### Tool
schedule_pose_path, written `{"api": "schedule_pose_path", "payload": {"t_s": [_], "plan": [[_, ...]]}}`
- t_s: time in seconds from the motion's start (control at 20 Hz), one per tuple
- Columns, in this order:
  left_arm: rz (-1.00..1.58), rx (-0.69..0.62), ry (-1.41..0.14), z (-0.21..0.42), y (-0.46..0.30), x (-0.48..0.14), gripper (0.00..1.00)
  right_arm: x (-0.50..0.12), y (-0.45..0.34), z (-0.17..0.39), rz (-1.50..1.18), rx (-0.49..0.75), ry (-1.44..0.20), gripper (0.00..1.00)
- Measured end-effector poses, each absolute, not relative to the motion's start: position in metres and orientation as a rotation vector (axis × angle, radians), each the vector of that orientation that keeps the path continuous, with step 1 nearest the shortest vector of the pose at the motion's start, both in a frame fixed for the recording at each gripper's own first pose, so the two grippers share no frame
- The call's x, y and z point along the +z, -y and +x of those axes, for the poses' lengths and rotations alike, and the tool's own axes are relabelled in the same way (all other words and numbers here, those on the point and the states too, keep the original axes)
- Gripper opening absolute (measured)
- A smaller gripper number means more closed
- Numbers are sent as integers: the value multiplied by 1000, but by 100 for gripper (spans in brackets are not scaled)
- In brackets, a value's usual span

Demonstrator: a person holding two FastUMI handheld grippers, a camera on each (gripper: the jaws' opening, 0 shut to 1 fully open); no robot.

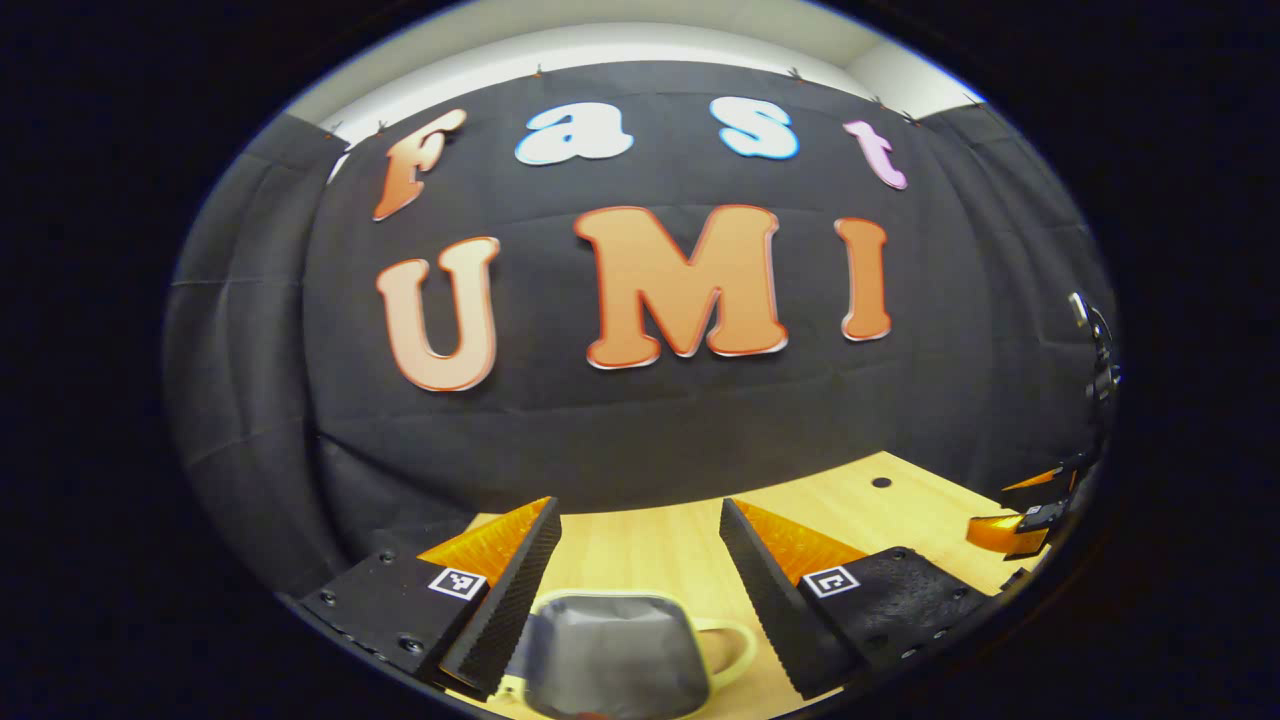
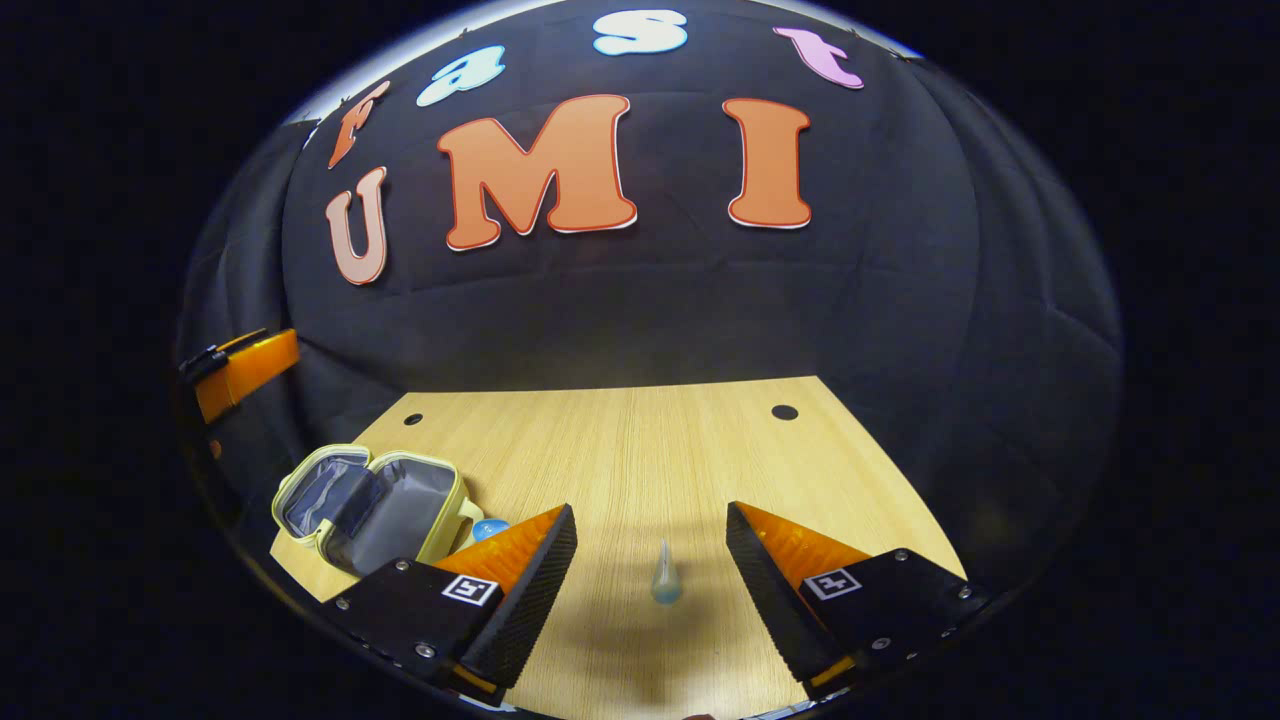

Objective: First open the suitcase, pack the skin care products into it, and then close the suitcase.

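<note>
Lying open, suitcase (image 2: 370, 505) sits left of tube (image 2: 666, 578).

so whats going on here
A person is packing skin care items into a small suitcase, which already lies open on the table. The right gripper is open, with a small bottle on the table between its fingers. The left gripper hangs open over the suitcase. A blue item sits beside the case.
</note>
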State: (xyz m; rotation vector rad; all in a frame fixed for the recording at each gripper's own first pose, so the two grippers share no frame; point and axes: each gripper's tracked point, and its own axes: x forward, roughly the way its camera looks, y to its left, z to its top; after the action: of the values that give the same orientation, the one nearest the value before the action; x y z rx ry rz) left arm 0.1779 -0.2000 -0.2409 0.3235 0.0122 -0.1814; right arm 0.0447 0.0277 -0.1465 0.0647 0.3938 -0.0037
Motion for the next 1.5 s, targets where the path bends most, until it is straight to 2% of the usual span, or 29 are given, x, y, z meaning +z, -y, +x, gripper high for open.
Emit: {"api": "schedule_pose_path", "payload": {"t_s": [0.3,0.9,1.1,1.2,1.25,1.35,1.5], "plan": [[283,-244,-141,194,287,-350,99,-171,-5,45,50,39,-444,95],[305,-172,-349,239,288,-528,99,-215,55,48,15,4,-544,95],[327,-173,-401,236,285,-558,99,-225,58,43,13,1,-573,96],[329,-173,-428,237,287,-569,91,-229,55,41,17,6,-593,95],[335,-170,-436,237,286,-570,81,-231,54,38,12,8,-593,96],[331,-190,-443,247,293,-578,51,-233,54,36,-5,13,-598,96],[287,-228,-503,228,296,-571,49,-233,48,34,4,28,-595,96]]}}
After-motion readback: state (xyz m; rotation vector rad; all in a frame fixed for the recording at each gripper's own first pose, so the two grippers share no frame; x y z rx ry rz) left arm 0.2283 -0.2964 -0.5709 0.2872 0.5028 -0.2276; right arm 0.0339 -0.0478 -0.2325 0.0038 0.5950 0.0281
